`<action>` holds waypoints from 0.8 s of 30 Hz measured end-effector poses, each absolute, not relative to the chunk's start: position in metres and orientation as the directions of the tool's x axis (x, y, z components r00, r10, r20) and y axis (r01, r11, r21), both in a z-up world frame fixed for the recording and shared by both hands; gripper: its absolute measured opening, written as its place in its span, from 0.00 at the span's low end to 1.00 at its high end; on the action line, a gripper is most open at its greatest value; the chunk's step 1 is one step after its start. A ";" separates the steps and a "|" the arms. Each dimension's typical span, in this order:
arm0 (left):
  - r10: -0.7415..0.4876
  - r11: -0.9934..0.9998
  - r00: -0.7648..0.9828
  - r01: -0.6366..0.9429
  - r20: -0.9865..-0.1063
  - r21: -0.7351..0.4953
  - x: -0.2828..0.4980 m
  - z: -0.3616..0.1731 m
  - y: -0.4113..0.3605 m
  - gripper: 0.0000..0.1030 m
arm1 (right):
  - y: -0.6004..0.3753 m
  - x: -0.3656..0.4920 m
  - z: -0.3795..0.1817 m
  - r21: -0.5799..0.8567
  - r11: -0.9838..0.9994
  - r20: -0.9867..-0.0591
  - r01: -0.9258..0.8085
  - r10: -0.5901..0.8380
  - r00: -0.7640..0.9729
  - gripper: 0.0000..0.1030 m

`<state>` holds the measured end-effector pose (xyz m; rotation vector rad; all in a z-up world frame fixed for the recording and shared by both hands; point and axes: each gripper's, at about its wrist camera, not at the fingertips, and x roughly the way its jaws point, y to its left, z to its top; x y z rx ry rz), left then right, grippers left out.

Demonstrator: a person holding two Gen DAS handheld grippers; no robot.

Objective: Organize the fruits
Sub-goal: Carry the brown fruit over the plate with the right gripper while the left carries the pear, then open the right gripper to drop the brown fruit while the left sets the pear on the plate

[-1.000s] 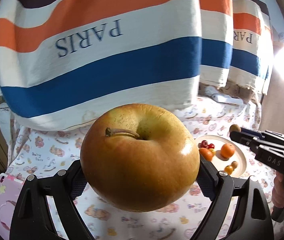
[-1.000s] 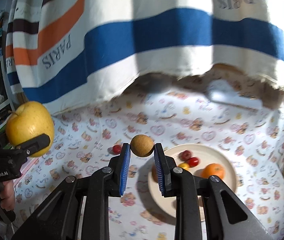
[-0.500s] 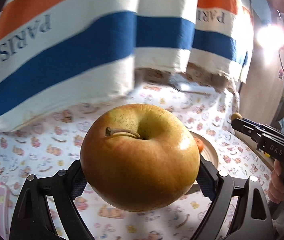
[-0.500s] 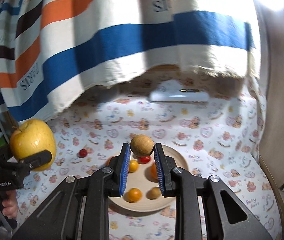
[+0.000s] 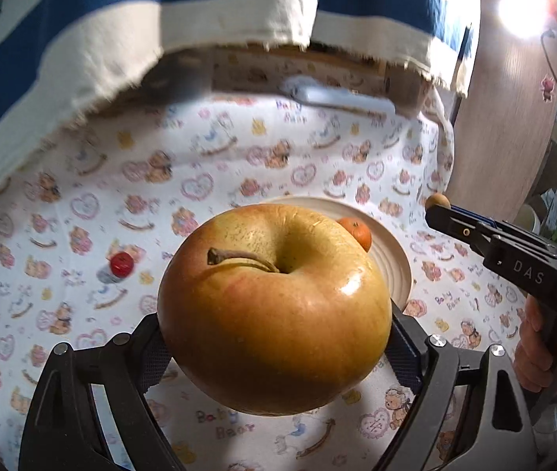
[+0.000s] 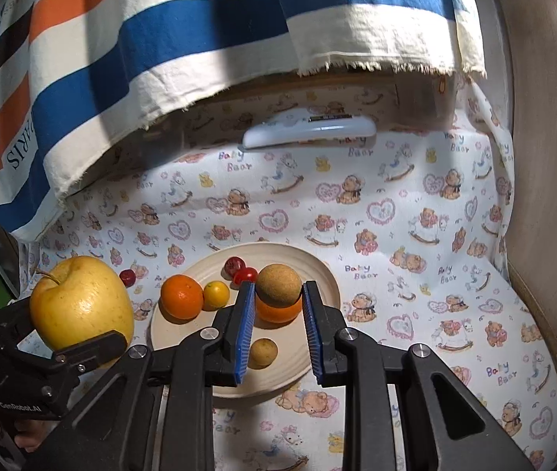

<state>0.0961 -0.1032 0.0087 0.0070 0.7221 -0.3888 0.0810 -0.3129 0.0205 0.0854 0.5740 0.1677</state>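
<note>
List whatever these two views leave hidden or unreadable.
- Left wrist view: the large yellow apple covers most of the cream ceramic plate; only one orange mandarin peeks out.
- Right wrist view: the round brown fruit hides part of the orange fruit beneath it.
- White flat device: label too small to read.

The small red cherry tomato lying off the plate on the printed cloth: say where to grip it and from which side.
Grip the small red cherry tomato across its round middle, coming straight down from above. It lies alone on the printed cloth, between the yellow apple and the cream plate, so sideways approaches look crowded.
</note>
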 end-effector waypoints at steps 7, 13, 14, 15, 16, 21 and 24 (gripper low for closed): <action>-0.343 0.927 0.640 0.347 -0.688 -0.139 0.113 -0.013 -0.110 0.86 | -0.314 0.086 0.011 0.130 0.982 -0.552 -0.136 0.185 0.813 0.25; -0.331 0.928 0.636 0.352 -0.697 -0.120 0.120 -0.020 -0.115 0.86 | -0.316 0.089 0.005 0.135 0.981 -0.567 -0.136 0.189 0.802 0.25; -0.331 0.928 0.637 0.353 -0.696 -0.119 0.121 -0.021 -0.116 0.86 | -0.316 0.090 0.005 0.135 0.981 -0.568 -0.136 0.190 0.801 0.25; -0.331 0.928 0.637 0.353 -0.697 -0.117 0.122 -0.021 -0.118 0.86 | -0.317 0.090 0.004 0.136 0.981 -0.570 -0.136 0.190 0.800 0.25; -0.330 0.928 0.637 0.355 -0.697 -0.115 0.123 -0.021 -0.119 0.86 | -0.317 0.090 0.004 0.138 0.981 -0.571 -0.136 0.191 0.799 0.25; -0.332 0.923 0.642 0.371 -0.692 -0.099 0.127 -0.022 -0.125 0.87 | -0.318 0.089 0.004 0.141 0.981 -0.572 -0.132 0.190 0.798 0.25; -0.327 0.920 0.655 0.385 -0.681 -0.071 0.129 -0.022 -0.129 0.87 | -0.320 0.089 0.004 0.150 0.980 -0.571 -0.130 0.194 0.797 0.25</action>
